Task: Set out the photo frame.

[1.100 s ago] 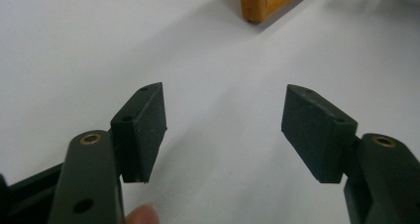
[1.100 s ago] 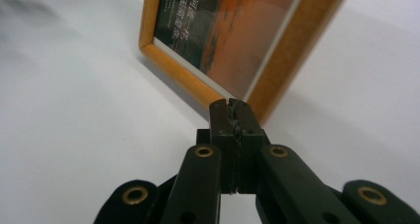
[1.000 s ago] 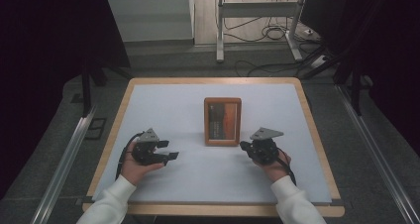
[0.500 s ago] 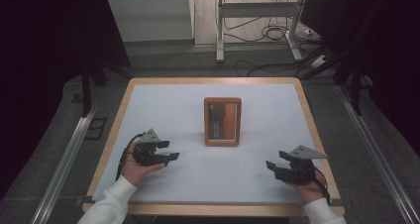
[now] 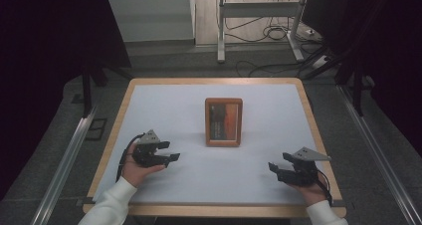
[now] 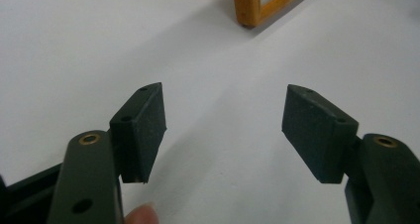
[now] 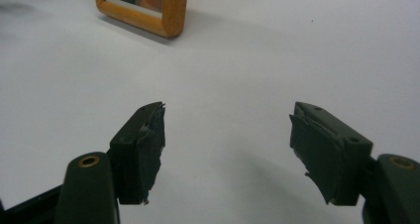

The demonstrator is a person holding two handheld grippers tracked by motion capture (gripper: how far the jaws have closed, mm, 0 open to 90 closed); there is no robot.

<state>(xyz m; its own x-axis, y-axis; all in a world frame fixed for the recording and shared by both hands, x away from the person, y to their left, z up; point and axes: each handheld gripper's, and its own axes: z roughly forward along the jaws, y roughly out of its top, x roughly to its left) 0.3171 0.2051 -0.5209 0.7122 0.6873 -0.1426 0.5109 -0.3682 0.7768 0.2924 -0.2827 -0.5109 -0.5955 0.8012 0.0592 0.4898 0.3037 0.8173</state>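
Frame (image 5: 224, 121) with perhaps a picture, flat between wide-apart left gripper (image 5: 170, 153) and right gripper (image 5: 275, 163).

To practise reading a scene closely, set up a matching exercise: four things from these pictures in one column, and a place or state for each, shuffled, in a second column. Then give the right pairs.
Things:
1. picture frame
2. left gripper
3. right gripper
4. table

Places or states:
A. held open near the table's right front corner
B. white top with a wooden edge
C. lying flat at the middle of the table
D. held open at the left of the table, near the front

Pairs: 1-C, 2-D, 3-A, 4-B
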